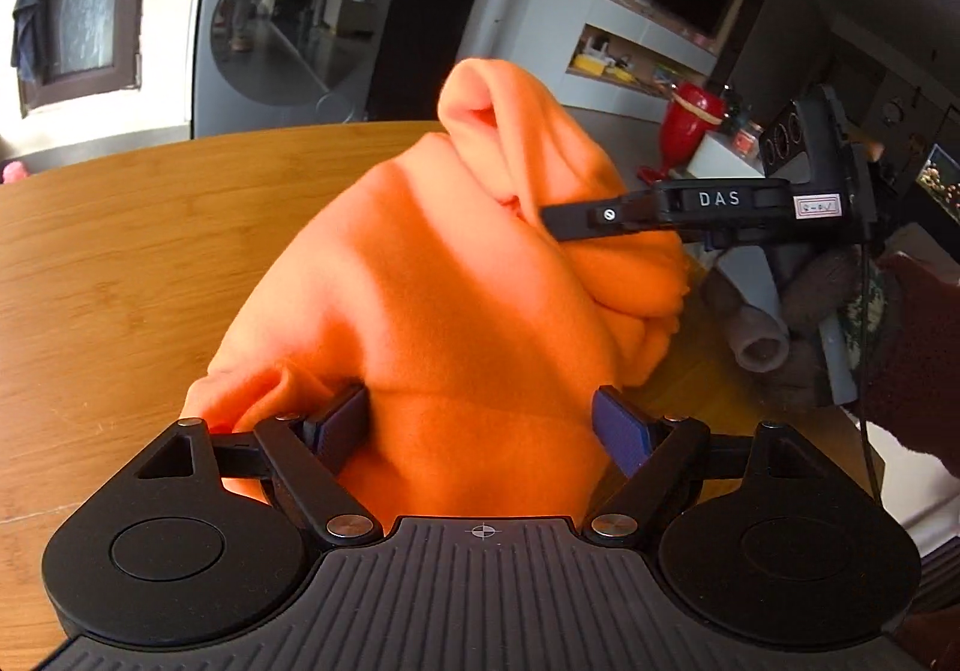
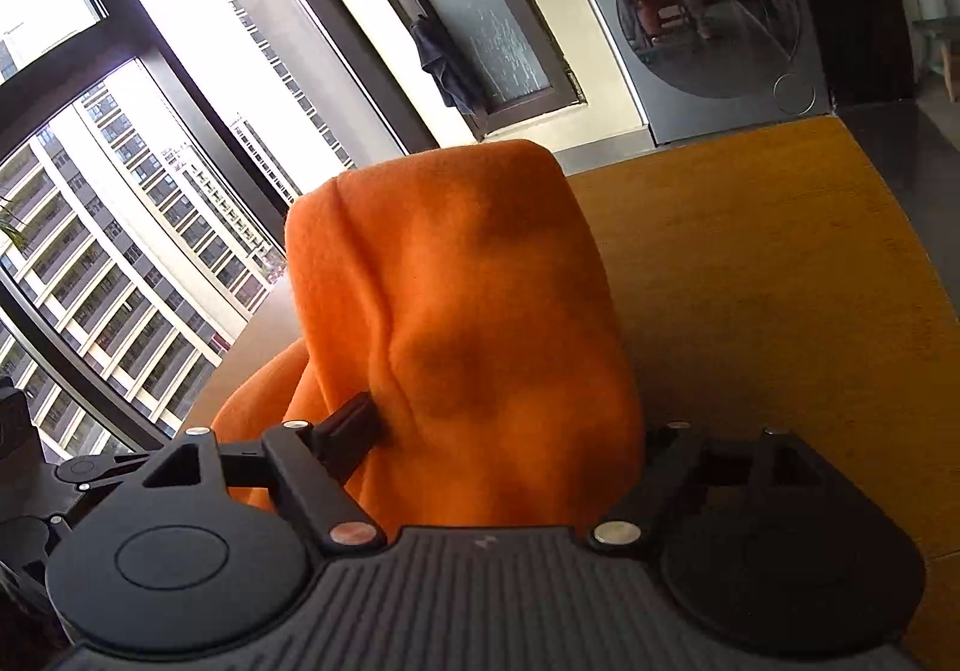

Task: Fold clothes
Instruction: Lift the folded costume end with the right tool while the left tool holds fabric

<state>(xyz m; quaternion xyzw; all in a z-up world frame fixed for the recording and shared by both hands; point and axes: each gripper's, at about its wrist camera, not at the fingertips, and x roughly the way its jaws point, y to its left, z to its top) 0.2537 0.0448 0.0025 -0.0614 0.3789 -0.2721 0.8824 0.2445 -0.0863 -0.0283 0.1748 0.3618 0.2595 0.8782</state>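
Note:
An orange fleece garment (image 1: 456,275) is bunched up above the wooden table (image 1: 120,251). My left gripper (image 1: 480,428) has its blue pads (image 1: 342,425) set wide, pressing on a thick wad of the fabric that fills the gap. In the left wrist view, one black finger (image 1: 600,218) of my right gripper lies against the garment's upper right folds. In the right wrist view the garment (image 2: 456,311) stands tall between the jaws of my right gripper (image 2: 504,425). Its left finger (image 2: 354,431) dents the cloth; the other finger is hidden behind the fabric.
A grey washing machine (image 1: 300,11) stands beyond the table's far edge. A red vase (image 1: 690,125) and a brownish bundle of clothes (image 1: 762,335) sit to the right, near a dark red sleeve (image 1: 918,347). Bare tabletop (image 2: 750,281) stretches right; a large window (image 2: 120,191) is on the left.

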